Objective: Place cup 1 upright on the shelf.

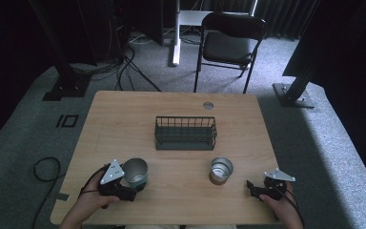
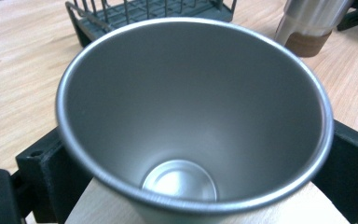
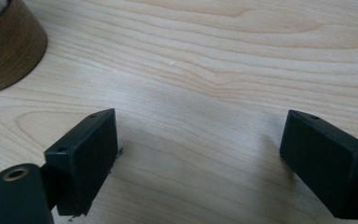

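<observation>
A plain steel cup (image 1: pixel 135 171) stands near the table's front left, its mouth facing up. My left gripper (image 1: pixel 132 184) is shut on it. In the left gripper view the cup (image 2: pixel 191 107) sits between the two black jaws, which press on its sides. A second steel cup with a brown base (image 1: pixel 220 170) stands at the front, right of centre, also seen as the brown-based cup (image 2: pixel 307 23) and its base (image 3: pixel 4 46). My right gripper (image 1: pixel 252 189) is open over bare wood to that cup's right, with nothing between its jaws (image 3: pixel 198 154).
A dark wire basket (image 1: pixel 186 133) stands at the middle of the wooden table (image 1: pixel 124 119), behind both cups; its corner is the basket (image 2: pixel 121 14). A small round metal insert (image 1: pixel 208 105) sits near the far edge. A black chair (image 1: pixel 231 43) stands beyond the table.
</observation>
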`<state>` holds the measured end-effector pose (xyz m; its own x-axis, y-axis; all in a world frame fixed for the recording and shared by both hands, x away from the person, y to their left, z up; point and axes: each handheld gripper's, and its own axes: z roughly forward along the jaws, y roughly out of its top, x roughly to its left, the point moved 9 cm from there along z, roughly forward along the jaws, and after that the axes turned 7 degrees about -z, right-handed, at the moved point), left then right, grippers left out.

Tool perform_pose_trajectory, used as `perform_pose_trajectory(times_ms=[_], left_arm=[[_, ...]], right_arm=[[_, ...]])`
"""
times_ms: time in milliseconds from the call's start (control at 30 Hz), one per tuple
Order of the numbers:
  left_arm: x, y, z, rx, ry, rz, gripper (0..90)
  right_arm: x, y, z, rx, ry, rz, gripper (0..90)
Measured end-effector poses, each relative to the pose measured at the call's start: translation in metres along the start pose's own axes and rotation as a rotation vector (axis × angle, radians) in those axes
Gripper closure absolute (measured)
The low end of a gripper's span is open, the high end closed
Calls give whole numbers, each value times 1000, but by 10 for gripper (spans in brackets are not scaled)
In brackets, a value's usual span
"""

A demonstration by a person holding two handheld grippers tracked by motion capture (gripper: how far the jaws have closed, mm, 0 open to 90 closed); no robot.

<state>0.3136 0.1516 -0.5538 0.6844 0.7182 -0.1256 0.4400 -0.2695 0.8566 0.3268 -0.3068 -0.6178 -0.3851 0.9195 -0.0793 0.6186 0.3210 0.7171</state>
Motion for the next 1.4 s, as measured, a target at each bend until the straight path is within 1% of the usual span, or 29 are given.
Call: perform_pose_trajectory(times_ms=[267, 367, 500, 633, 667, 700, 767, 800, 833, 900, 1000, 1100, 1200, 1233, 1333, 1367, 1400], left_arm=[[-5, 7, 4, -41, -4, 7, 39], [-7, 10, 7, -64, -7, 1, 49], [-10, 13, 9, -74, -10, 3, 62], [-14, 15, 11, -76, -7, 31, 72], [-14, 15, 11, -76, -7, 30, 74], [-15, 15, 12, -82, -19, 40, 75], [-15, 15, 12, -78, -26, 40, 76], [-15, 15, 13, -78, -33, 28, 76], [-16, 16, 13, -79, -37, 29, 77], [-15, 16, 13, -85, -35, 19, 77], [-14, 18, 13, -90, -32, 17, 77], [-16, 24, 12, -98, -54, 2, 77], [-16, 26, 12, -99, -56, 2, 77], [-18, 29, 13, -96, -70, -8, 78], [-19, 33, 14, -107, -75, -8, 78], [-19, 37, 15, -110, -70, -10, 78], [-19, 37, 15, -110, -70, -10, 78]], right_arm=[[0, 0, 0, -1, 0, 2, 109], [0, 0, 0, -2, 0, 1, 109], [0, 0, 0, -2, 0, 1, 108], [0, 0, 0, -2, 0, 2, 109], [0, 0, 0, -2, 0, 2, 108], [0, 0, 0, -2, 0, 2, 108], [0, 0, 0, -2, 0, 2, 109], [0, 0, 0, -1, 0, 2, 108], [0, 0, 0, -2, 0, 2, 108], [0, 0, 0, -2, 0, 2, 108], [0, 0, 0, -2, 0, 2, 108], [0, 0, 0, -2, -1, 1, 108], [0, 0, 0, -2, -1, 1, 108], [0, 0, 0, -2, -1, 0, 108], [0, 0, 0, -1, -1, 1, 108], [0, 0, 0, -1, -1, 1, 108], [0, 0, 0, -1, -1, 2, 108]])
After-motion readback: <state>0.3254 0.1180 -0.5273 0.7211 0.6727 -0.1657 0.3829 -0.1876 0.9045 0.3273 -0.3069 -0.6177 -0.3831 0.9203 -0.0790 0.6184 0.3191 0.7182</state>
